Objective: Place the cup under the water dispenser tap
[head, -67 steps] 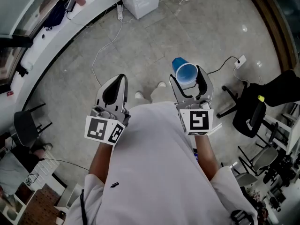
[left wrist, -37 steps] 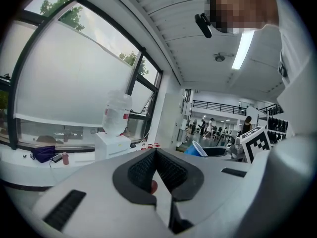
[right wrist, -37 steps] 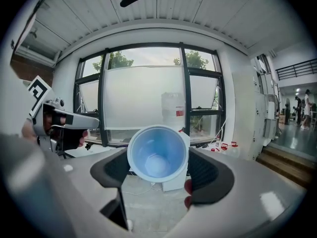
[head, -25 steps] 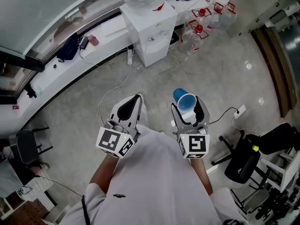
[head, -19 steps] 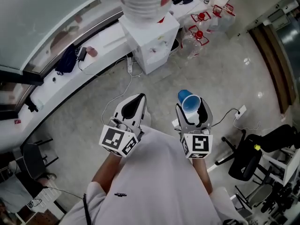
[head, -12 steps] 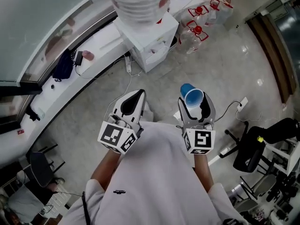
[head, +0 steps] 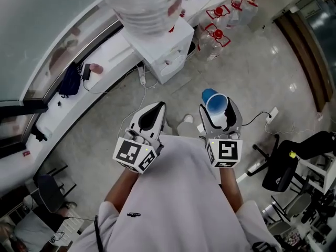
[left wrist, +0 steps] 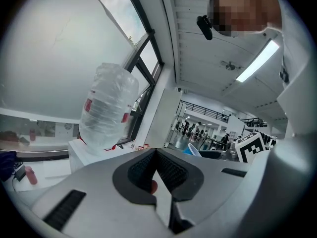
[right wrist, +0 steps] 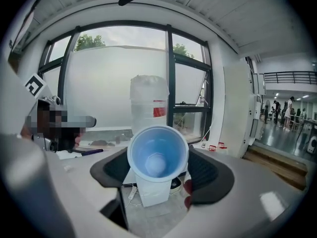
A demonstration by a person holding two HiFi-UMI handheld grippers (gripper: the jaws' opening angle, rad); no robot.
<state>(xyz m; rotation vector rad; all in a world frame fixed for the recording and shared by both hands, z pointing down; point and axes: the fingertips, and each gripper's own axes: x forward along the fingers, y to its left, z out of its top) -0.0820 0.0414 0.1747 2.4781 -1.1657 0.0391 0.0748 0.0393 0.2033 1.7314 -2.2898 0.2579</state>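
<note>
Grey floor (head: 252, 62) before the water dispenser (head: 164, 50) — right gripper (head: 218, 109) pinches the blue cup (head: 216, 102), left gripper (head: 153, 113) pressed together, empty.

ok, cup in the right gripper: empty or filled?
Empty: the right gripper view looks into the blue cup and shows its bare bottom, no water.

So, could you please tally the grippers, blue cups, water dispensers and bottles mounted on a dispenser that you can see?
grippers: 2, the left gripper and the right gripper
blue cup: 1
water dispenser: 1
bottle on the dispenser: 1
Total: 5
</note>
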